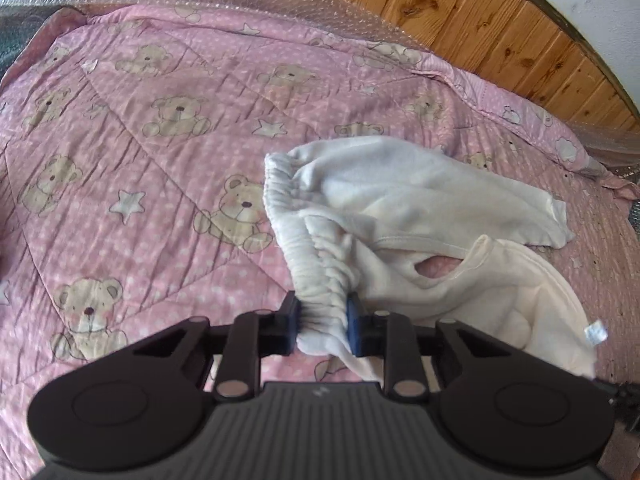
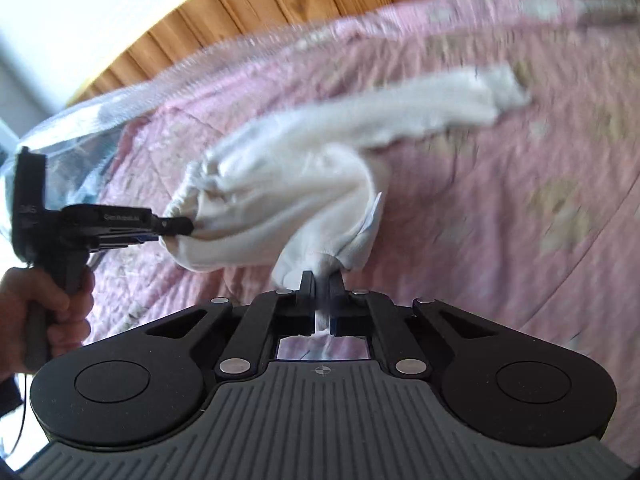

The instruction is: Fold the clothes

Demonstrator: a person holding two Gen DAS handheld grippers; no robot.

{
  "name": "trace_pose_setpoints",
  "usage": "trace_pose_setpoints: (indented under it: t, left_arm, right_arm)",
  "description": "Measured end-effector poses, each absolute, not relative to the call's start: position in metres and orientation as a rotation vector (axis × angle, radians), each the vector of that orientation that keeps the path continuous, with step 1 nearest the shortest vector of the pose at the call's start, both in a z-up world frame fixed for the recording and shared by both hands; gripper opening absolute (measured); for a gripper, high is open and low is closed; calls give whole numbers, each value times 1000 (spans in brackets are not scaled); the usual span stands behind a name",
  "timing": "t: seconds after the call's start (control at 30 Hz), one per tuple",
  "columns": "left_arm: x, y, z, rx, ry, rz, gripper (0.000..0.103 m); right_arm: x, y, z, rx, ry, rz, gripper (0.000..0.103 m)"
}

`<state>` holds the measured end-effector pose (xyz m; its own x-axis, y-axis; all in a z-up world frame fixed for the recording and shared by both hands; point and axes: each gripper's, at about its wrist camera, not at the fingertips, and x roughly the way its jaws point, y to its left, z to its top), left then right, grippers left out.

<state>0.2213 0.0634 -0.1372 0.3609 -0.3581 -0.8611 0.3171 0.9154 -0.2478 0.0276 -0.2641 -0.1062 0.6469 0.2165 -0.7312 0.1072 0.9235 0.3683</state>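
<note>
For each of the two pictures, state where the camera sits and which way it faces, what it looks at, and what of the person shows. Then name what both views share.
Left wrist: on the left gripper, looking down along its fingers at the white trousers' waistband on the pink quilt; no body part shows.
Right wrist: on the right gripper, blurred, facing the trousers; the person's hand holds the left gripper.
Shared: trousers, quilt, wood panelling.
</note>
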Motion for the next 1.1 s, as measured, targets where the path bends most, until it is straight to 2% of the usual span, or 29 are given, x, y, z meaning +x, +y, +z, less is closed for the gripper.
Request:
trace_pose_setpoints:
  t: [0.1, 0.23, 0.27, 0.3, 0.37, 0.43, 0.47, 0.57, 0.67, 0.7, 0.73, 0.77, 0.8, 0.87, 0.9, 0.97, 1.03, 1.07, 1.1]
  left_arm:
    - [228, 73, -124, -21, 1137, -477, 23]
    - [230, 74, -138, -36, 1249, -574, 24]
    - [227, 71, -144, -28, 1270, -577, 24]
    - [223, 70, -148, -10, 1272, -566, 24]
    - [213, 67, -156, 31, 1263, -538, 29]
    - [205, 72, -157, 9, 1248, -520, 32]
    - [203, 76, -156, -17, 1236, -507, 36]
    - [199, 89, -154, -97, 1195, -471, 47]
    - [203, 94, -161, -131, 1197, -449, 47]
    - [204, 93, -162, -121, 1193, -442, 43]
    - [205, 93, -163, -105, 1186, -435, 38]
    - [205, 92, -162, -80, 1177, -422, 34]
    - [205, 91, -159, -55, 1165, -411, 33]
    - [204, 90, -152, -16, 1149, -398, 33]
    - [202, 89, -149, -8, 1150, -401, 33]
    - [200, 90, -146, -5, 1153, -400, 35]
    - [197, 93, -146, -23, 1156, -388, 38]
    - [196, 95, -146, -33, 1158, -382, 39]
    - [194, 99, -146, -63, 1159, -374, 38]
  right_arm:
    - [28, -321, -87, 374, 865, -5, 3]
    - [40, -388, -106, 435, 901, -145, 5]
    - [43, -397, -114, 445, 909, -177, 12]
    - [45, -400, -120, 440, 919, -211, 32]
    - [43, -394, -123, 435, 928, -270, 38]
    - [33, -378, -118, 427, 895, -317, 41]
    - [29, -368, -113, 402, 871, -339, 44]
    - [31, -325, -109, 348, 844, -205, 44]
    - [46, -297, -130, 269, 894, -121, 45]
    - [47, -299, -136, 269, 926, -117, 44]
    - [46, -306, -141, 281, 962, -124, 44]
    - [45, -312, -147, 294, 999, -131, 40]
    - [43, -319, -152, 306, 1035, -138, 21]
    - [41, -332, -163, 331, 1108, -152, 2]
    - [38, -337, -163, 331, 1138, -176, 4]
    - [32, -343, -159, 297, 1178, -235, 29]
    - [25, -346, -153, 327, 1148, -242, 30]
    - [21, -348, -150, 386, 1115, -232, 36]
    - [18, -352, -148, 468, 1072, -229, 51]
